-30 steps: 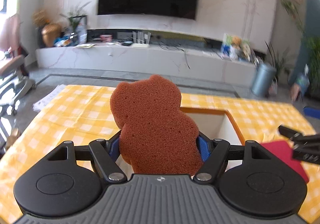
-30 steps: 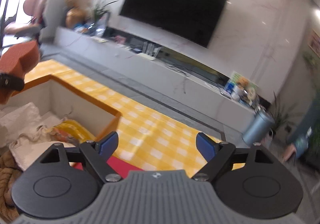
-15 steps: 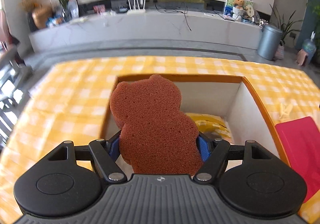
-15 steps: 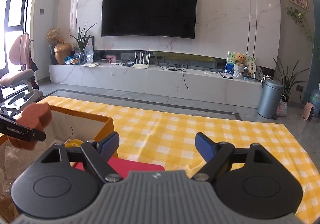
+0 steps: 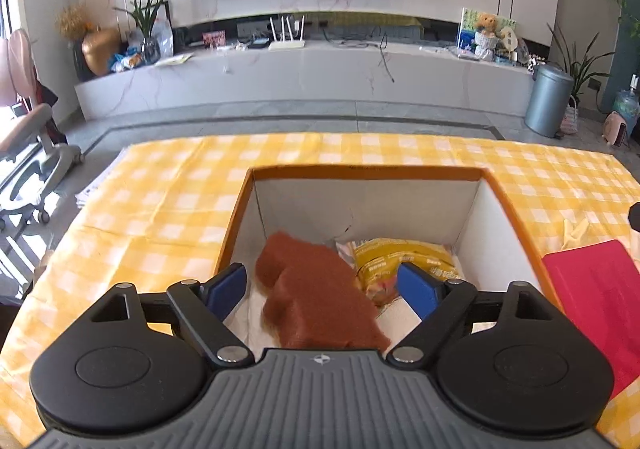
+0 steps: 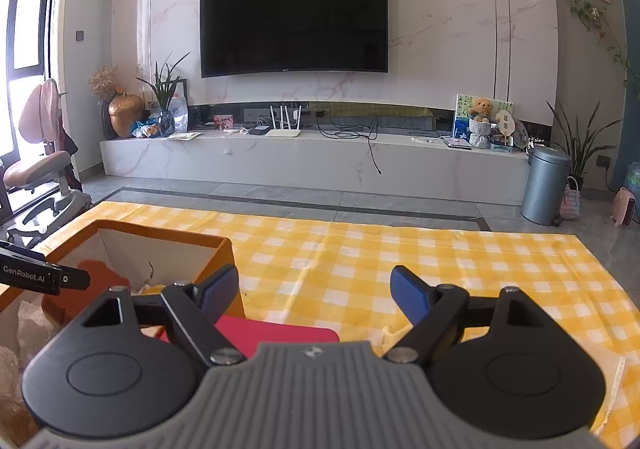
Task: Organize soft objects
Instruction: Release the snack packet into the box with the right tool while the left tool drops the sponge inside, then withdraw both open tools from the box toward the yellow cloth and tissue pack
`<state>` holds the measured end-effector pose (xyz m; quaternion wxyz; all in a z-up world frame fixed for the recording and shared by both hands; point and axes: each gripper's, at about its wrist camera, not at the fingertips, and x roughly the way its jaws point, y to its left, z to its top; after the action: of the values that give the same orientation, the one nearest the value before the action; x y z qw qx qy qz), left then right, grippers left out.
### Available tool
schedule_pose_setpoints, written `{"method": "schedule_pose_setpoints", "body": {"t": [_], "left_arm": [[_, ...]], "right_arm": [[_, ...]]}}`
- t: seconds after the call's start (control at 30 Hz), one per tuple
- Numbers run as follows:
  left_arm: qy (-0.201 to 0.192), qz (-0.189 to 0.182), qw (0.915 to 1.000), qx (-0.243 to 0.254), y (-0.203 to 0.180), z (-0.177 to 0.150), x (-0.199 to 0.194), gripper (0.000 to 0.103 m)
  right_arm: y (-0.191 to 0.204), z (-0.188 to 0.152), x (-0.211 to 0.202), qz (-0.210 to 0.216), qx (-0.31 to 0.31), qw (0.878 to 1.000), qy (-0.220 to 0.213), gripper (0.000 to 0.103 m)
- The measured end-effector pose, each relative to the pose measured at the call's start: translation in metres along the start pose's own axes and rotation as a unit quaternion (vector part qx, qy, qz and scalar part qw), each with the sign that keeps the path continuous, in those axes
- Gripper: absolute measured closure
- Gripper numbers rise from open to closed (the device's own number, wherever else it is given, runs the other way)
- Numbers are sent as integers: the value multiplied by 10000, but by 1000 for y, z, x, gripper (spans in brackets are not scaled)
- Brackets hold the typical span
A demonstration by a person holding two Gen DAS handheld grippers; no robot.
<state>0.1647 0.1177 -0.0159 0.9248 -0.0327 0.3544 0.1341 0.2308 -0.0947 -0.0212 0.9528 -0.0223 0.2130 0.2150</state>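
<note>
Yellow-checked tablecloth (image 6: 400, 269), TV (image 6: 294, 15) beyond — both grippers (image 5: 322, 283) (image 6: 314, 289) released, brown sponge (image 5: 316, 301) loose in box (image 5: 368, 173)

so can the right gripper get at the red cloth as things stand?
Probably yes. The right gripper is open and empty, the red cloth lies flat on the table just beneath its fingers, beside the box, with nothing over it.

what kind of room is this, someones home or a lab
Most likely a home living room: a large wall-mounted TV hangs on a marble wall above a long low media console with a router and a teddy bear, and potted plants stand nearby. The work surface wears a yellow checked tablecloth.
</note>
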Motion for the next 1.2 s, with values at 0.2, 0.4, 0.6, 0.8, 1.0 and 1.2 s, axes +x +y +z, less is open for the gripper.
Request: {"method": "schedule_pose_setpoints", "body": {"t": [0.2, 0.4, 0.6, 0.8, 1.0, 1.2], "left_arm": [[-152, -108, 9997, -174, -1, 4, -12, 3], [-585, -190, 9981, -81, -10, 4, -35, 3], [-825, -304, 9959, 208, -27, 2, -55, 3], [-1110, -300, 9912, 662, -53, -3, -72, 3], [-1301, -312, 9837, 1202, -88, -14, -86, 3], [-1049, -742, 9819, 1394, -117, -20, -93, 3]], "right_arm": [[-1, 1, -5, 64, 12, 10000, -50, 21], [-1, 5, -12, 105, 96, 9997, -191, 21], [1, 10, -22, 132, 49, 9995, -270, 21], [-7, 19, -30, 42, 87, 9996, -280, 21], [-14, 33, -65, -80, -273, 9969, -728, 17], [-44, 48, -90, -751, -52, 9918, -1031, 17]]}}
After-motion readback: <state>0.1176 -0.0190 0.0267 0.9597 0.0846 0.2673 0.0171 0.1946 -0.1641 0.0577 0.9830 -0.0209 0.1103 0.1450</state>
